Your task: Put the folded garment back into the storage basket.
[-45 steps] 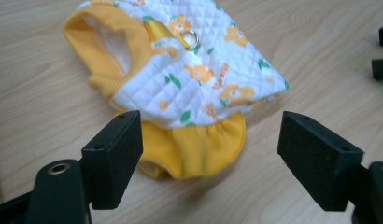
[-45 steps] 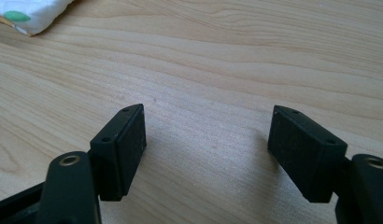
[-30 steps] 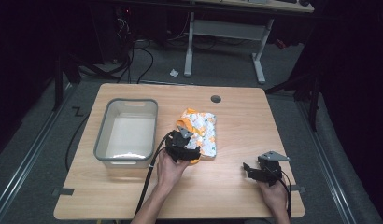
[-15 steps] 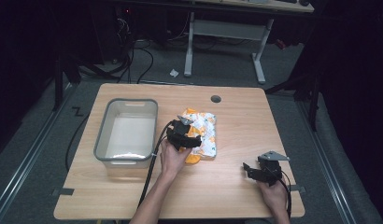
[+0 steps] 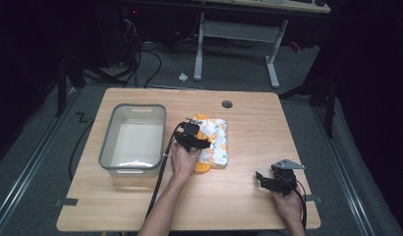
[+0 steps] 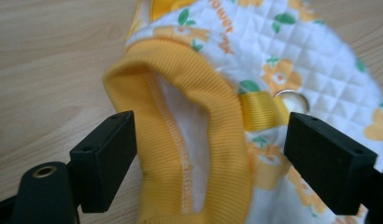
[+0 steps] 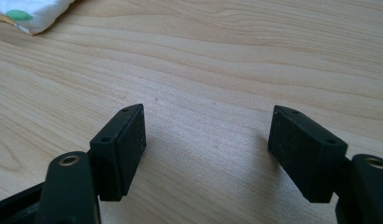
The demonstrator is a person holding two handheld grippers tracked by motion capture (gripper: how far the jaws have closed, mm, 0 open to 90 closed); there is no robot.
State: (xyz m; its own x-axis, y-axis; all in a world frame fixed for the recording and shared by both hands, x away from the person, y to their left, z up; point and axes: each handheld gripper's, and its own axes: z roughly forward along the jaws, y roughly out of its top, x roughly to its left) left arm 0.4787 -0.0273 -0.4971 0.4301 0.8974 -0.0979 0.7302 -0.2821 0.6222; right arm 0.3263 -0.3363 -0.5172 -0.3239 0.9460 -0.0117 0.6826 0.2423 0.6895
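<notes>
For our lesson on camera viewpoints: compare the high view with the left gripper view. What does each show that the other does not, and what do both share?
High view alone: the grey tub, the right tool resting apart near the table's edge, the floor and desk legs behind.

Left gripper view alone: close detail of the garment, namely its yellow ribbed cuff between the open jaws, a yellow loop and a metal snap.

Both: the quilted garment, the wooden table and the left tool.

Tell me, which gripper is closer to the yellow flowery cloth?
Left. The left gripper is over the cloth, its open jaws either side of the yellow cuff. The right gripper sits apart over bare table.
</notes>
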